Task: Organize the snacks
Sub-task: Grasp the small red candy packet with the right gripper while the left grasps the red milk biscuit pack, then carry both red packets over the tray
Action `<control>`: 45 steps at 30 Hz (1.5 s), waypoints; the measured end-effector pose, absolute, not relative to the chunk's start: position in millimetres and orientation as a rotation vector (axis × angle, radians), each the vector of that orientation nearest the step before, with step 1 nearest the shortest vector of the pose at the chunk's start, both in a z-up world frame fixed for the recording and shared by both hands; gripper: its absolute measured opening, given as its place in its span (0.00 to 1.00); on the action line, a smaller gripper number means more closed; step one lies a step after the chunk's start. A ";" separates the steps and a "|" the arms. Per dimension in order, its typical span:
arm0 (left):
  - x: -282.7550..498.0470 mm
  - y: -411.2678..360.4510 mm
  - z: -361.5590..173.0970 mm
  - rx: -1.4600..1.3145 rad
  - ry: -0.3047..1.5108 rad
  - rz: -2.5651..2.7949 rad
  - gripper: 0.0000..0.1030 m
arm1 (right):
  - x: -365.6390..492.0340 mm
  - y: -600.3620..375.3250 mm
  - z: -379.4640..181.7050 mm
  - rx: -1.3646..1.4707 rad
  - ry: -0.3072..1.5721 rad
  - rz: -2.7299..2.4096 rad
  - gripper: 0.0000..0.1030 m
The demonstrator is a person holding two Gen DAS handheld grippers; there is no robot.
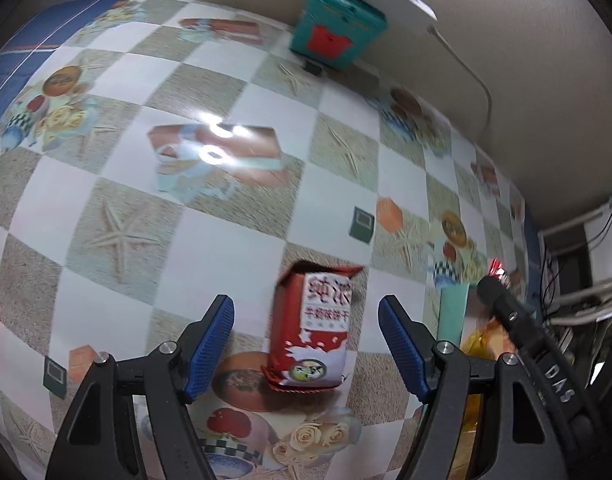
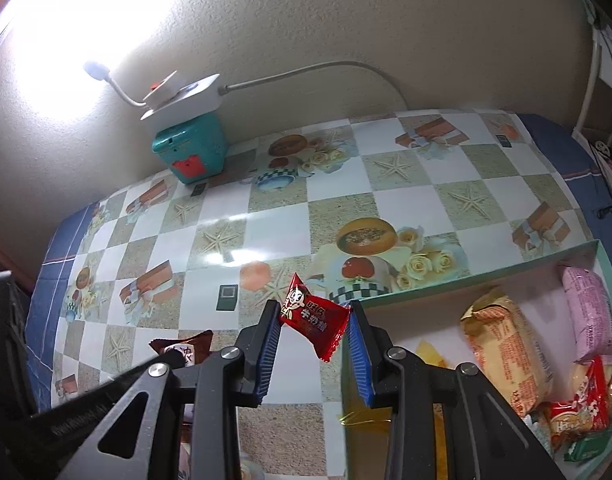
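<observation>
On the left of the left wrist view, the left gripper [image 1: 306,320] hangs with its blue-padded jaws spread wide and nothing between the pads. Below it, low in the centre of the frame, the red-and-white foil biscuit packet [image 1: 312,330] lies flat on the glossy checked tablecloth with starfish and rose prints [image 1: 117,168]. The packet's long axis runs nearly up and down the frame, leaning slightly, with one crimped end toward the top and the other toward the bottom. The pads stand either side of its long sides, so a straight descent should let them close across the narrow width; I would keep that alignment and lower squarely before squeezing.

In the right wrist view, the right gripper [image 2: 314,322] is clamped on a small red foil candy wrapper with a cartoon face [image 2: 312,320], held clear of the cloth just below the frame's centre. The candy's long axis slants from upper left to lower right, with its twisted tail hanging below the pads. To the right, the shallow mint-green cardboard box [image 2: 458,280] fills the lower right corner and already holds a tan biscuit pack [image 2: 506,348], a pink packet [image 2: 590,312] and smaller red-and-white packs [image 2: 586,404]. The candy hangs about at the box's left wall; to finish well, carry it further right over a bare patch inside, then release low so it cannot bounce out.
</observation>
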State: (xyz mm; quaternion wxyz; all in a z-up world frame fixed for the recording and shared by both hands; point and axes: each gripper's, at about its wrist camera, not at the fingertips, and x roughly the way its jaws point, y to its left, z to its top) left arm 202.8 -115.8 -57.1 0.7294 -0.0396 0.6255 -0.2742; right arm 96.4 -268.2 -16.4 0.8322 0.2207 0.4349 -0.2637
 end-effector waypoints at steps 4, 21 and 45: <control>196.2 -126.4 -60.0 -0.025 1.383 -0.607 0.65 | 95.2 -268.5 -14.7 0.466 0.925 -0.556 0.35; 187.7 -132.2 -53.6 0.021 1.326 -0.591 0.41 | 74.3 -280.6 13.6 0.473 0.898 -0.558 0.35; 94.6 -172.4 86.6 0.013 1.100 -0.799 0.41 | -66.2 -317.9 114.6 0.620 0.728 -0.744 0.35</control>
